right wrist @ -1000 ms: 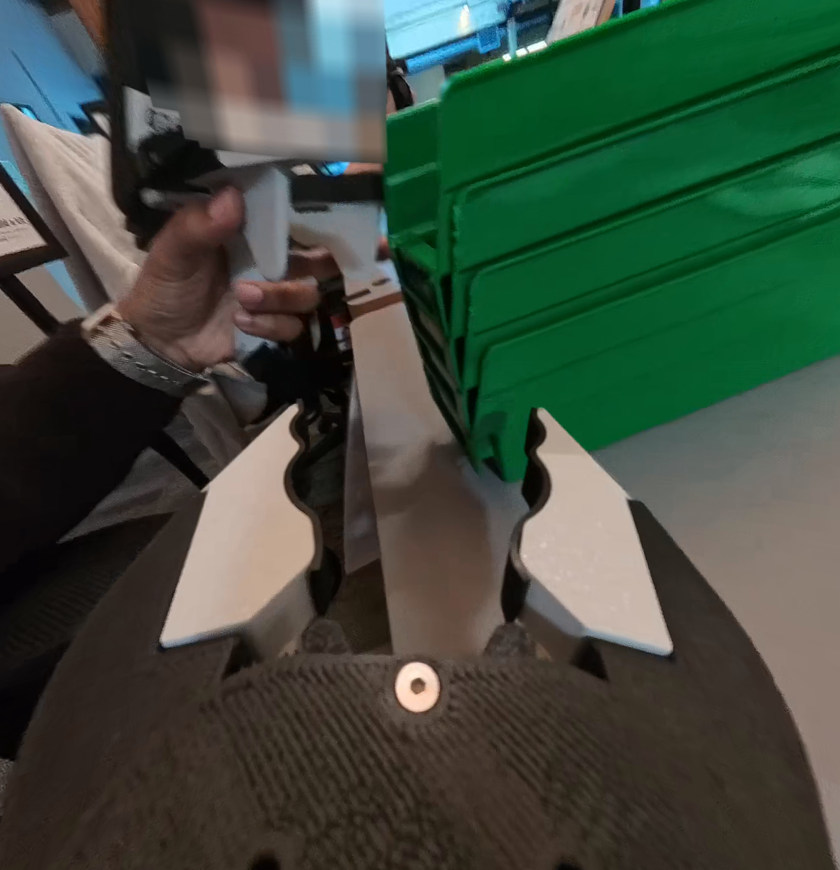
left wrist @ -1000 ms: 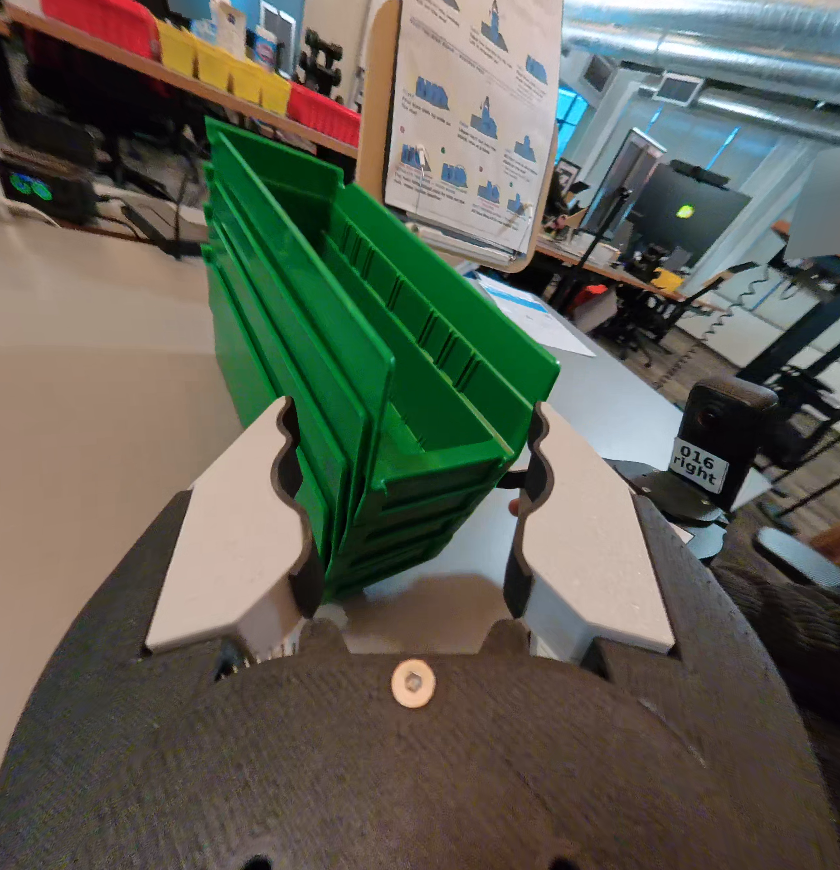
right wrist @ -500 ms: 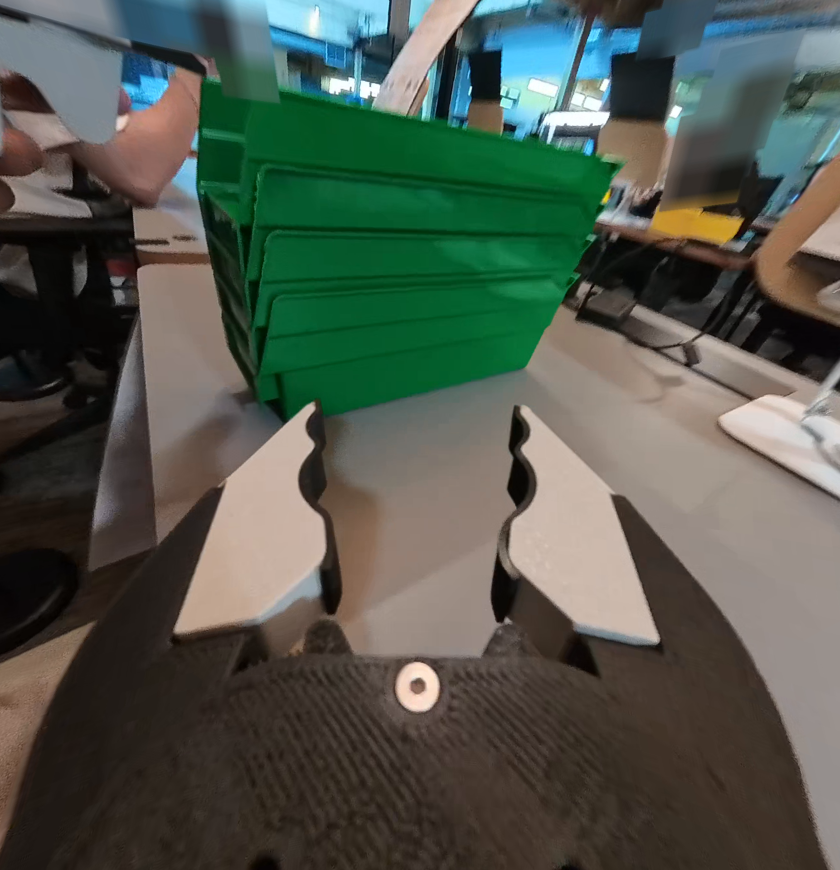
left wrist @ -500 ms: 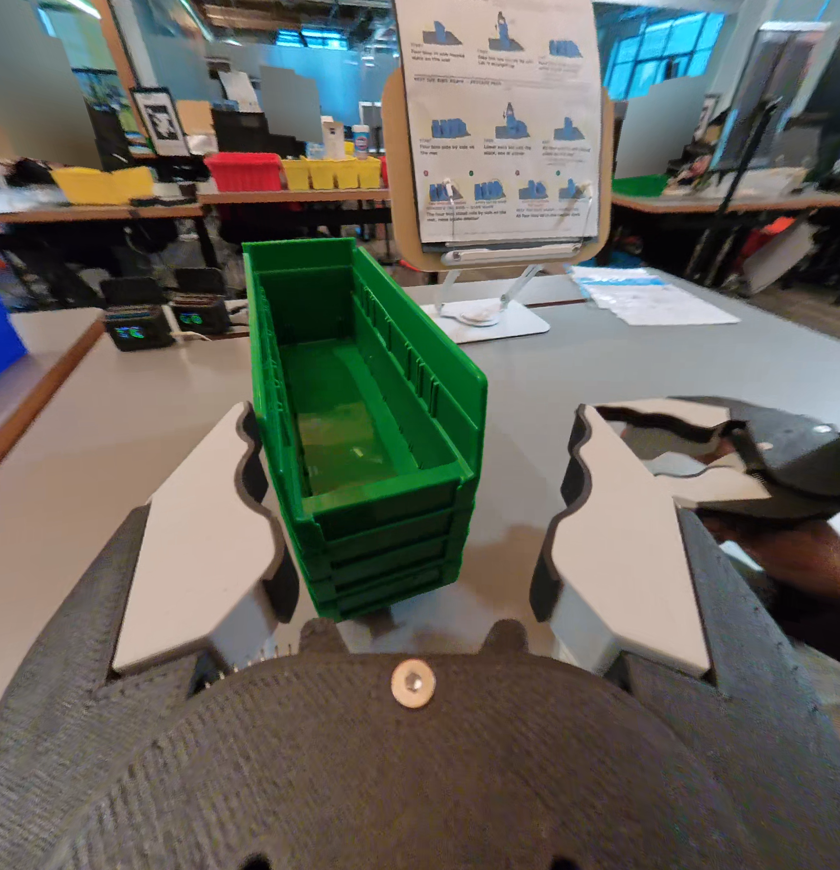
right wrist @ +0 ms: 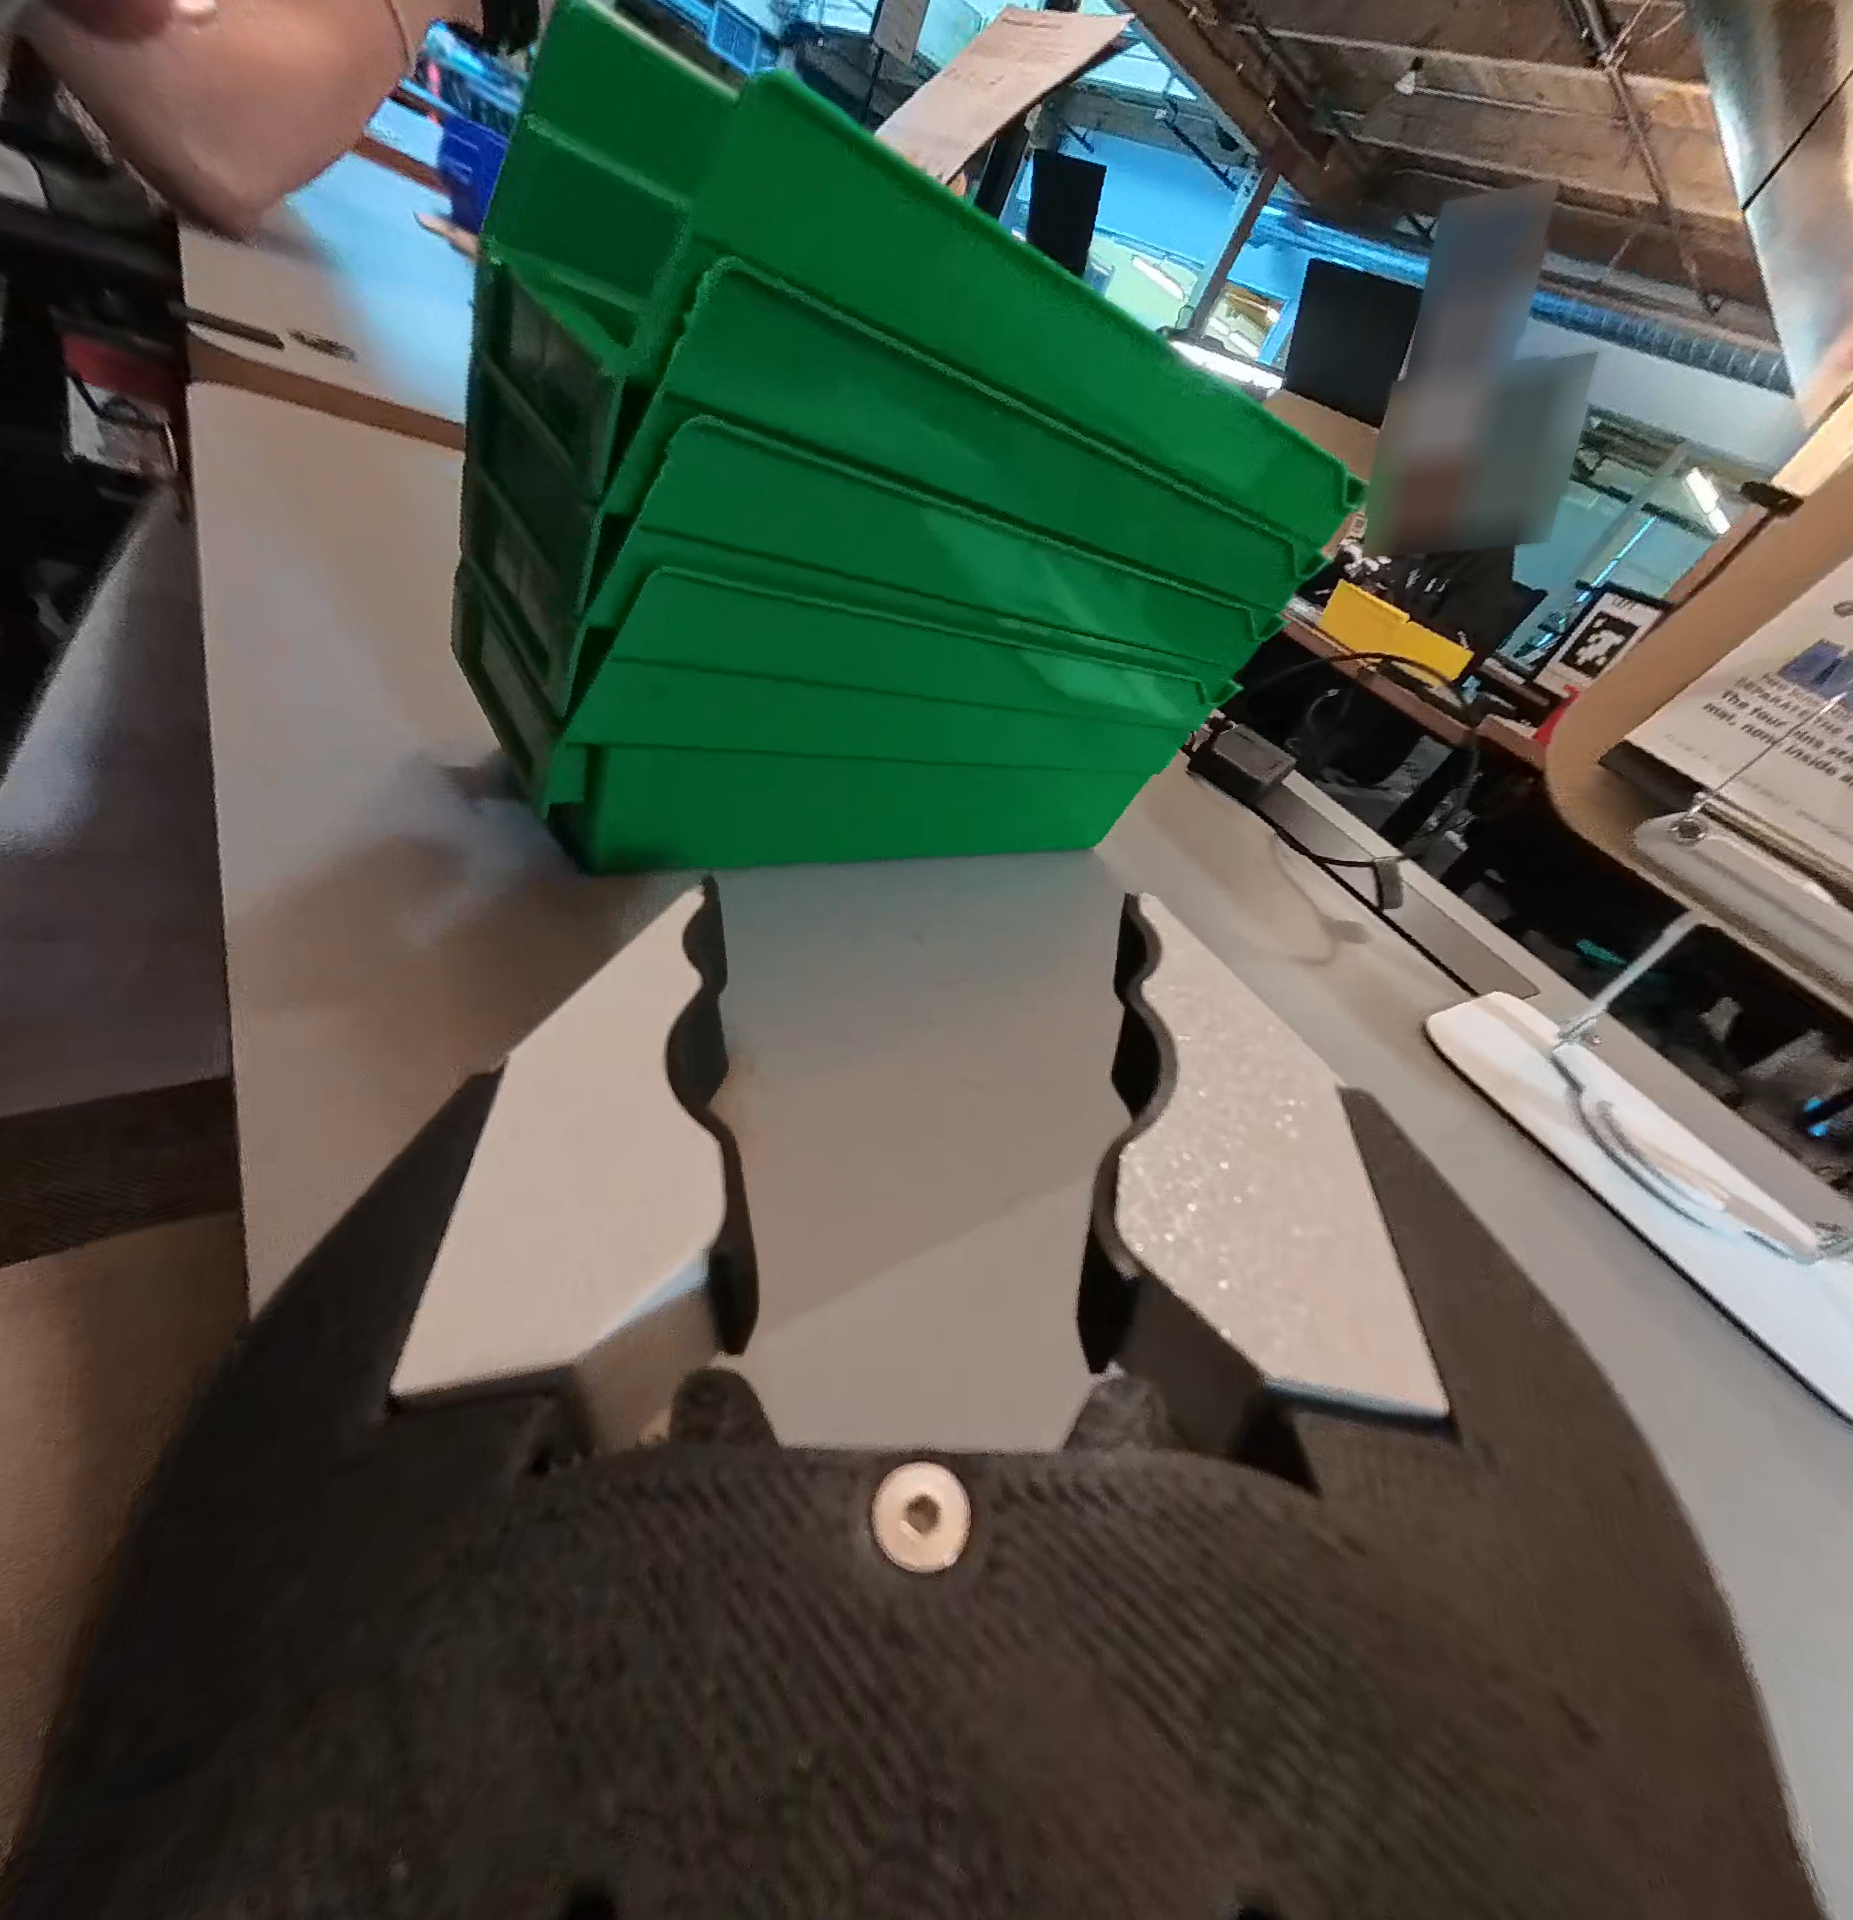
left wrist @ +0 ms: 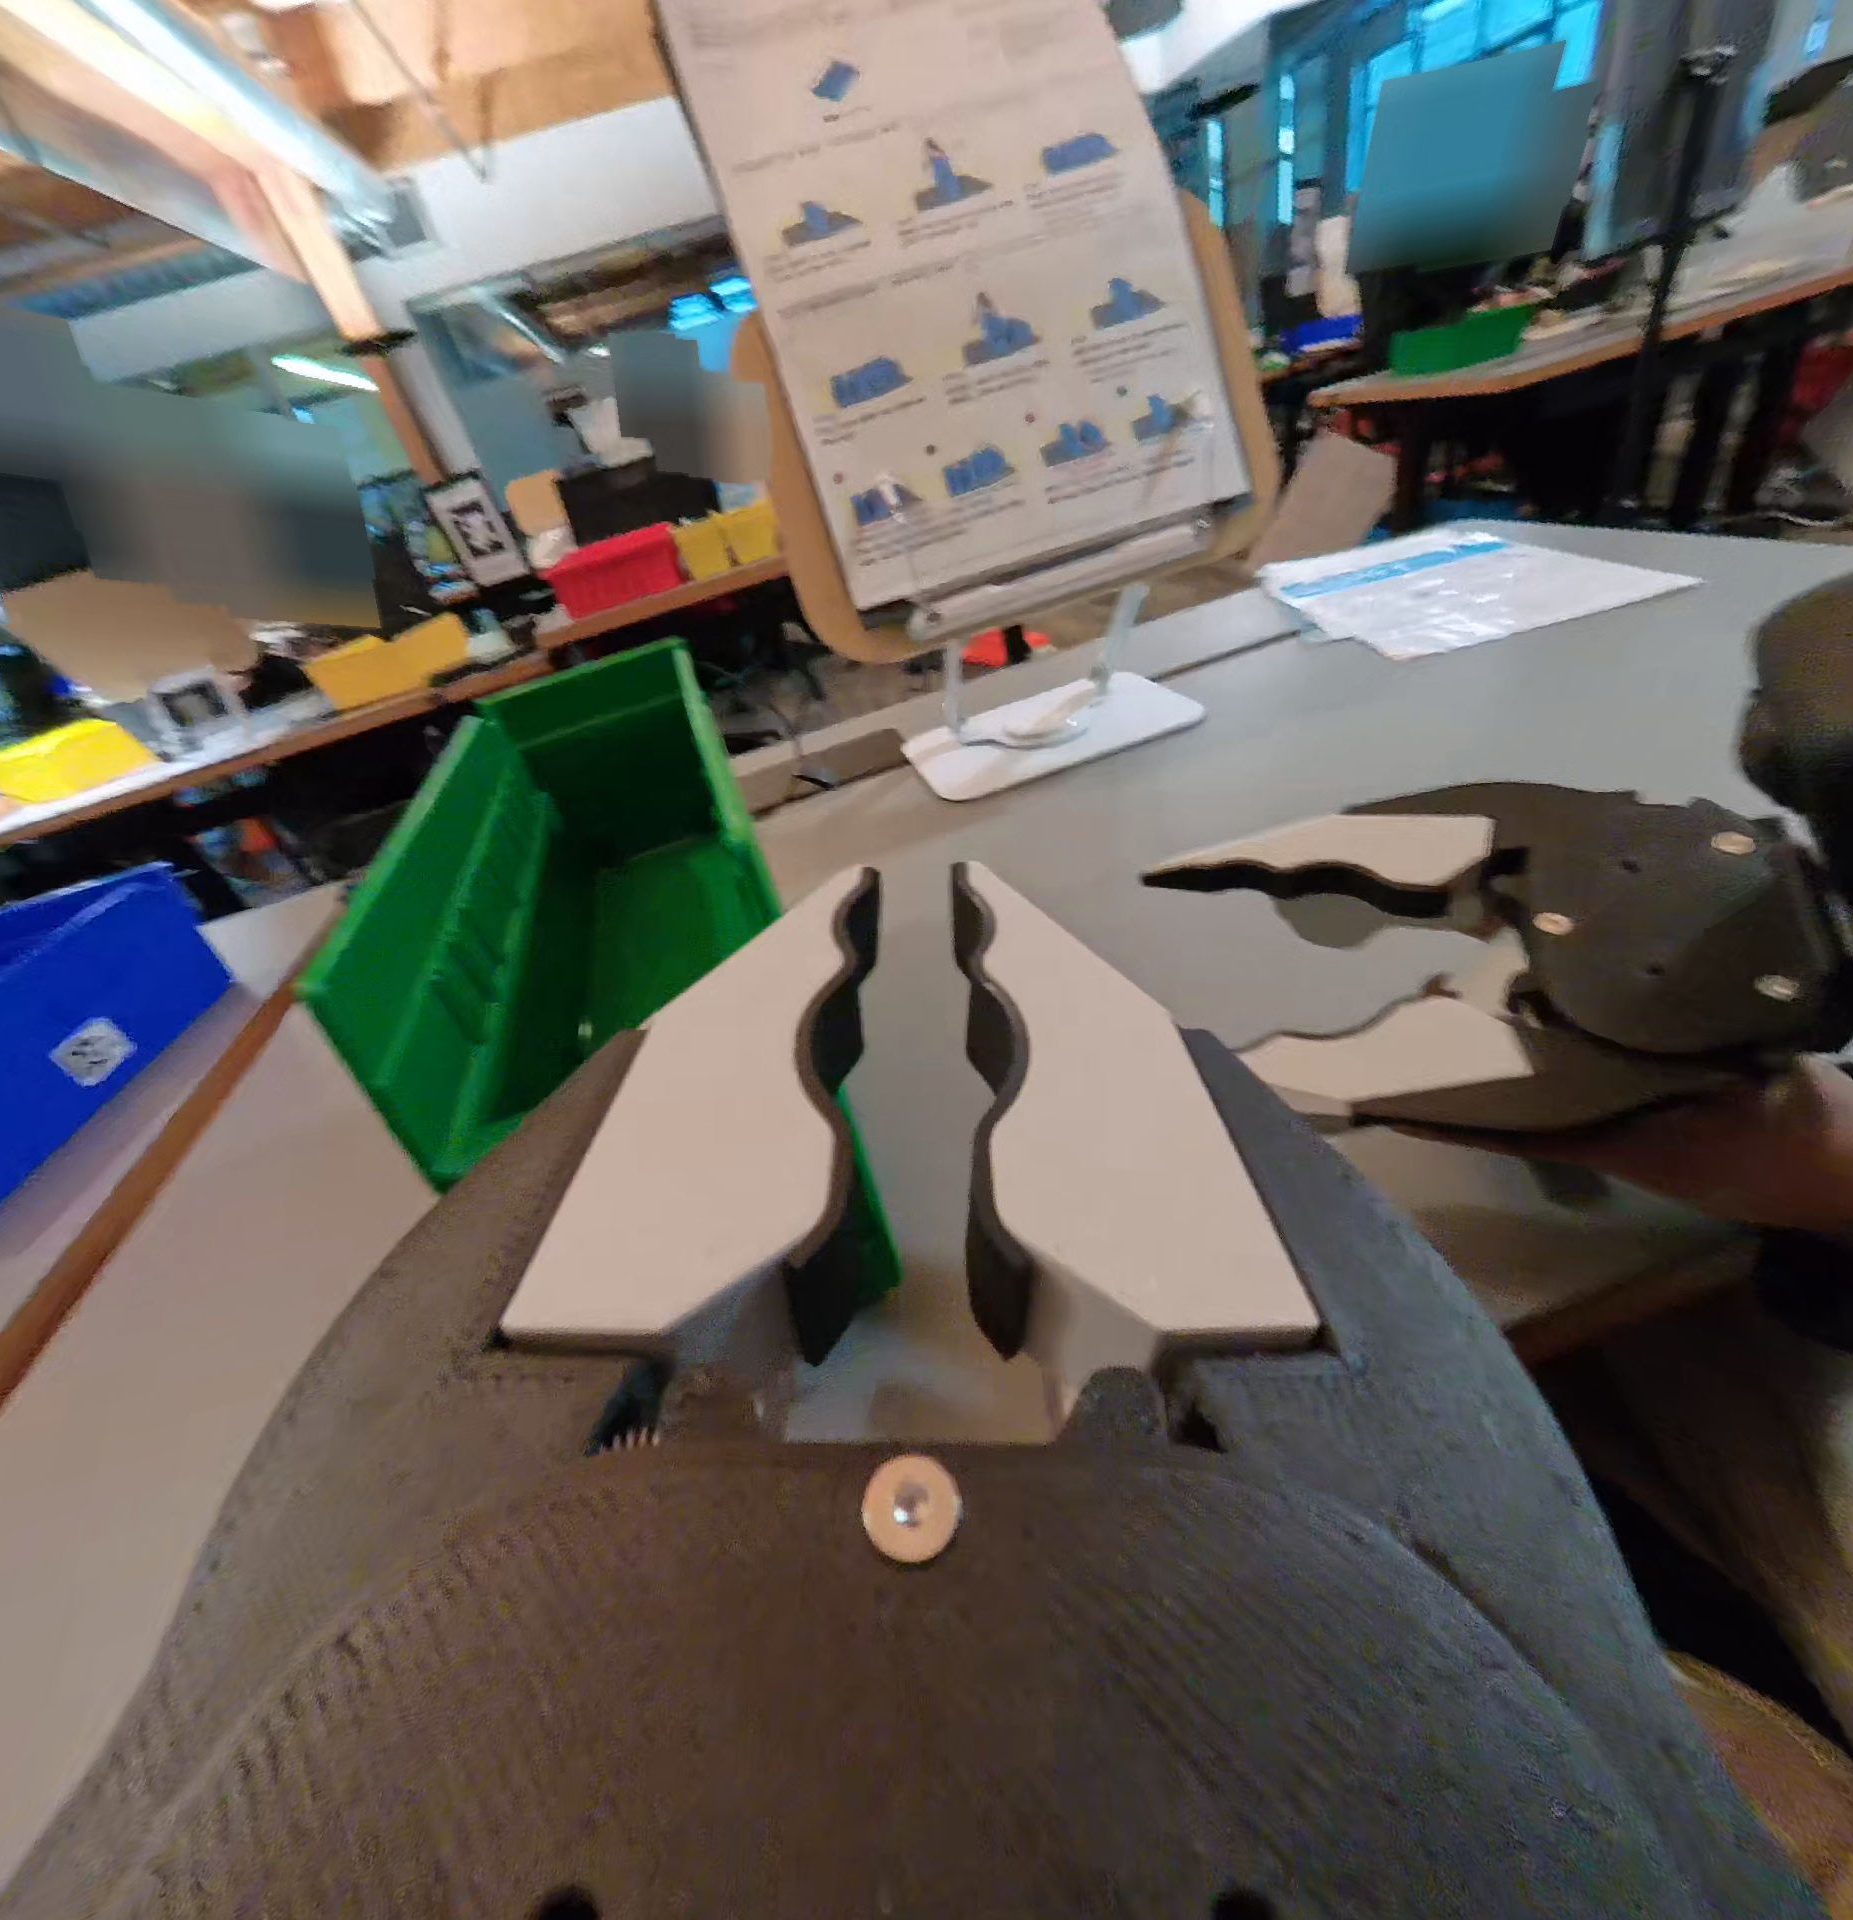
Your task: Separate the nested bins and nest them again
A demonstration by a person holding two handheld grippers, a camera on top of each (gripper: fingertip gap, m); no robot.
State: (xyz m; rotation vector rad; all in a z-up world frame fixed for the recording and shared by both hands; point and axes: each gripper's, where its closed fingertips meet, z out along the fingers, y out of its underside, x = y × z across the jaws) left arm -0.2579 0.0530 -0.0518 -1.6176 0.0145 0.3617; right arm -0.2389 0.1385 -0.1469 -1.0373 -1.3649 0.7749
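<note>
The green bins (right wrist: 880, 582) are sitting nested in one stack on the grey desk (right wrist: 901, 1039), close to its near-left corner, with the stack leaning rather than standing square in the right wrist view. The left gripper (left wrist: 914, 904) is hovering off the stack's right side, its fingers drawn nearly together with only a narrow gap between them and nothing in it; a green edge is showing behind the left finger, not between the two. The right gripper (right wrist: 917, 914) is hanging just short of the stack's long side, its fingers wide apart and empty, over bare desk. A paper instruction stand (left wrist: 984, 312) is sitting toward the far edge, well apart from the bins. Judging from this, separating is not yet under way: no bin is lifted or gripped. The next move probably calls for one claw pinning the lower bins while the other is closing on the top bin's rim and drawing it upward.
</note>
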